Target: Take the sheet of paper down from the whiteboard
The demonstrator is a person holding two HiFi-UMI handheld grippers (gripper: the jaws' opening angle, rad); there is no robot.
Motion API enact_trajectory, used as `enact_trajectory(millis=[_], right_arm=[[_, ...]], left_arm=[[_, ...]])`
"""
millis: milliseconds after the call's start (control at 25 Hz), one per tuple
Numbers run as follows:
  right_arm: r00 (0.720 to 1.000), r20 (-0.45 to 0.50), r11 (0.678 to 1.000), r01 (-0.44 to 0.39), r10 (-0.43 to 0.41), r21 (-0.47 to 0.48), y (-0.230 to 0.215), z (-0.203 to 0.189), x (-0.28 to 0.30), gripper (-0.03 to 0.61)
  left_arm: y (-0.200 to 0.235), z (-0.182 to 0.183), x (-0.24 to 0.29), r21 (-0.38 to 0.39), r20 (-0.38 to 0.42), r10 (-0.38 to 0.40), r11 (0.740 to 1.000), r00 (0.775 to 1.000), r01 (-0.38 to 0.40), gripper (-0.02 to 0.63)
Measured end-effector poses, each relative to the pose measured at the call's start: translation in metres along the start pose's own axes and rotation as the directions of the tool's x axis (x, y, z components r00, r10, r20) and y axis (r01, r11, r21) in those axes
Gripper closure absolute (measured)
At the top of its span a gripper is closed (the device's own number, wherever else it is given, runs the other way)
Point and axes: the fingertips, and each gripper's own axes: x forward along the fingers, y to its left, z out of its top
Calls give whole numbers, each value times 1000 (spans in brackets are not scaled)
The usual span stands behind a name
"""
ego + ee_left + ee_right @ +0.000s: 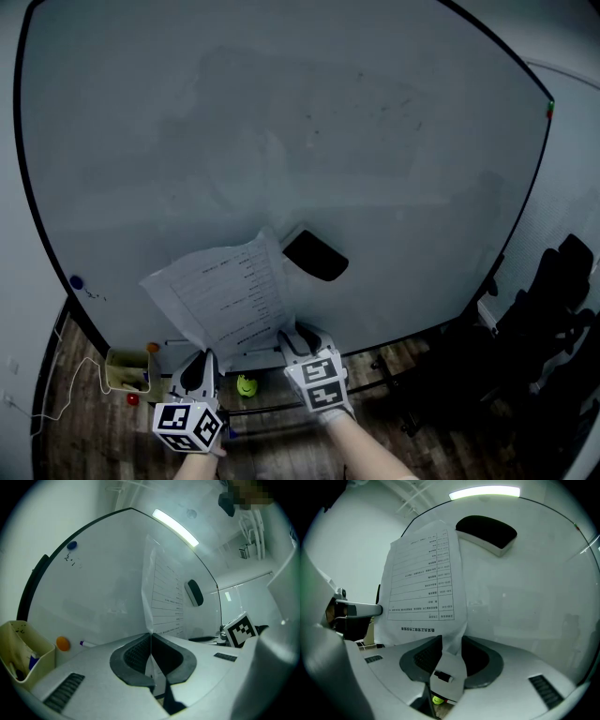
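Sheet of paper (225, 291) pinched in the left claw (151, 639).

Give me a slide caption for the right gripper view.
Right claw open around the bottom edge of the printed sheet on the whiteboard, eraser above.

The sheet of paper (424, 573) carried a printed table with rows of small characters, but I could not read any of them. My marker cube (319, 382) showed only black-and-white squares, no letters.
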Motion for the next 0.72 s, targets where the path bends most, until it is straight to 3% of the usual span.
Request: enact_trajectory(millis=[240,720], right_arm=[[1000,-4,1000,23,-23,-20,1,-1,-4,531],[998,22,989,67,-64,-132,22,4,-34,554]], left_arm=[[1,-1,-2,1,-5,-3,1000,1000,3,595],[-10,-10,-10,82,-62,-31,996,998,36,595]])
